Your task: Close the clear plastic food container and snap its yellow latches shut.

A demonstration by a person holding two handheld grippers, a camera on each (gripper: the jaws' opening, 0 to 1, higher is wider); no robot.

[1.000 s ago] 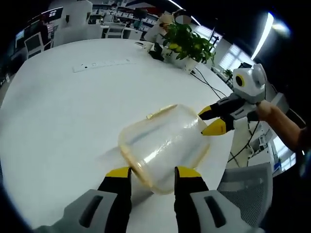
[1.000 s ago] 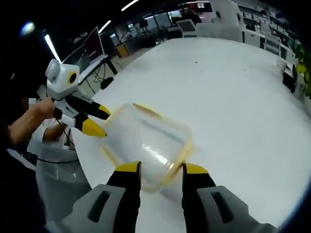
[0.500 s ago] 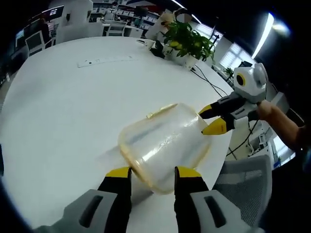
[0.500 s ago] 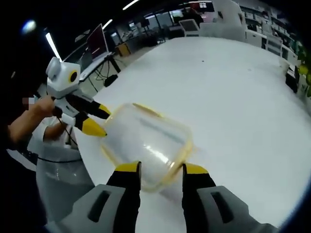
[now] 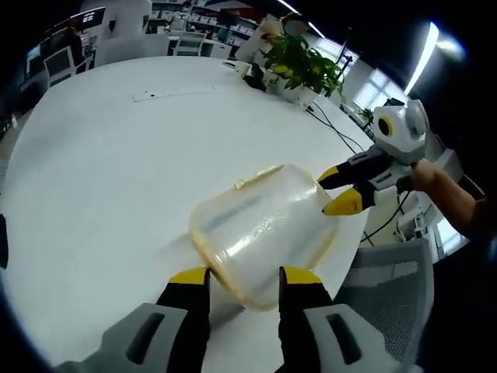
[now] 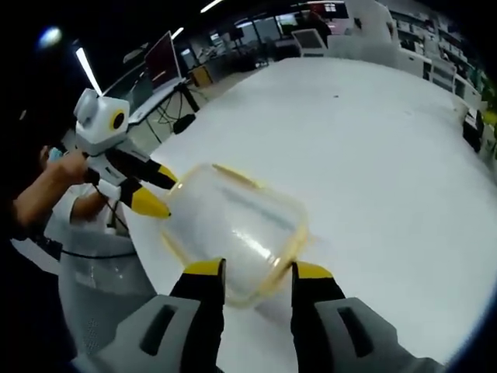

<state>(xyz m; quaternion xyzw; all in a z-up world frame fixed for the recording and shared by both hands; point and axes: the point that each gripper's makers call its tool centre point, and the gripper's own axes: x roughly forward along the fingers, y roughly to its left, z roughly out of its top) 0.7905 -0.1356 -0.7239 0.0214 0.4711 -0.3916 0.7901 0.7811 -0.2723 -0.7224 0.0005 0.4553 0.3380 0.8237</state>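
Note:
The clear plastic container (image 5: 260, 229) with a yellow rim hangs tilted over the white round table (image 5: 101, 171), held from both ends. My left gripper (image 5: 245, 276) is shut on its near end, one yellow-tipped jaw on either side. From the right, my right gripper (image 5: 335, 190) clamps the far corner. A yellow latch (image 5: 260, 177) lies along the container's upper edge. In the right gripper view, the container (image 6: 233, 229) sits between the right gripper's (image 6: 258, 270) jaws, and the left gripper (image 6: 155, 190) holds its far left corner. I cannot tell the lid's state.
A potted plant (image 5: 299, 66) and a white power strip (image 5: 175, 93) stand at the table's far side, with cables (image 5: 334, 132) trailing off the edge. A grey chair (image 5: 388, 287) is near the table edge. The person's hand (image 6: 54, 175) holds the left gripper.
The container keeps its place between both grippers. The background has drifted a little in both views, so the hands and cameras have shifted slightly together.

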